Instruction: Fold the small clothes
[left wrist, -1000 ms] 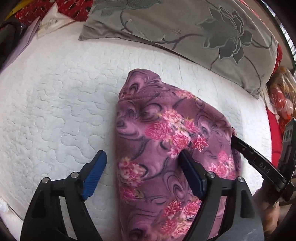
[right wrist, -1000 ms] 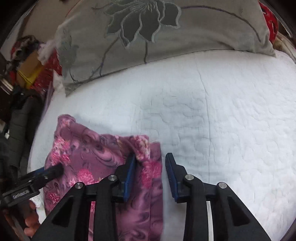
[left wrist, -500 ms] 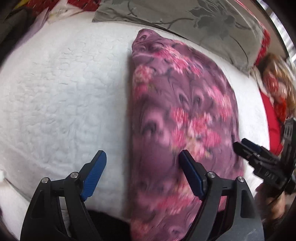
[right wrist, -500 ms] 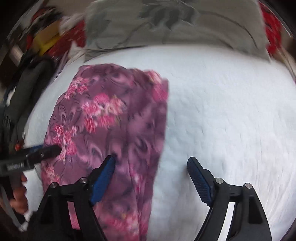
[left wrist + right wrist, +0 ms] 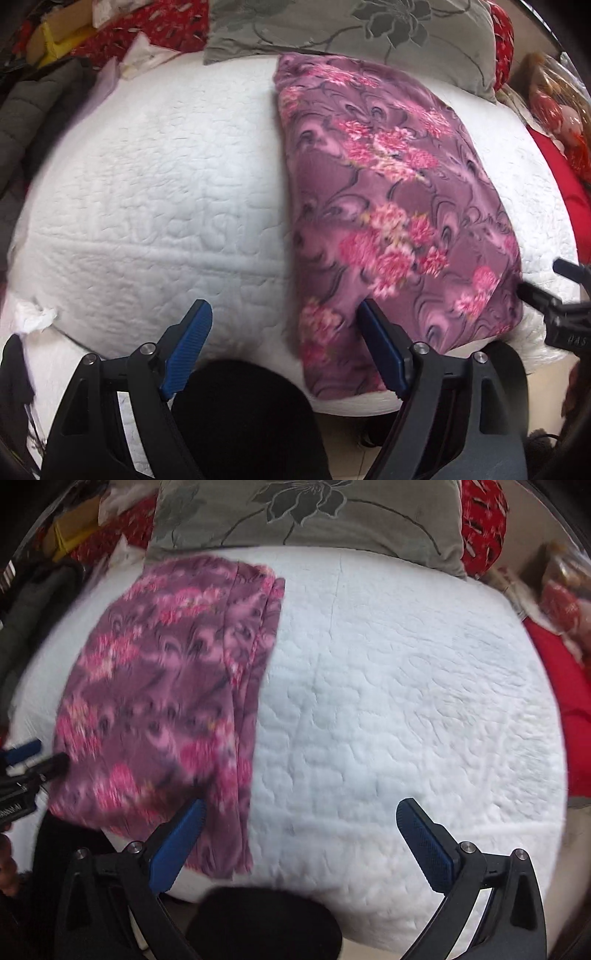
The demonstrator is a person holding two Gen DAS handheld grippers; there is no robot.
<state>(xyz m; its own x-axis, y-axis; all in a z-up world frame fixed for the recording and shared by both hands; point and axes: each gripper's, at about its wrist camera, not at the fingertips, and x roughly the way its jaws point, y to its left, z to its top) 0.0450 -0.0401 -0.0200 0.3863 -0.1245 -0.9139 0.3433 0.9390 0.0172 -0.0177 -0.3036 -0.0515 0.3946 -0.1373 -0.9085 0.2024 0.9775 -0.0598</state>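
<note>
Here, folded purple floral garment (image 5: 391, 206) flat on white quilt (image 5: 155, 192), seemingly between both spread grippers.

Two hand-held black grippers with blue finger pads.

Left gripper (image 5: 284, 347): matte black, triangular cut-outs in the finger arms, silver round screws at the joints, ribbed blue pads (image 5: 188, 345) on the inner faces. Right gripper (image 5: 301, 843): same black frame, same silver screws, blue pads (image 5: 424, 843) with a fine dotted texture. White lettering on the black side of each gripper, too blurred or cropped to read. Bit of bare skin, a hand (image 5: 7, 871), at the left edge of the right wrist view. Dark rounded shape at bottom centre in both views, unclear.
</note>
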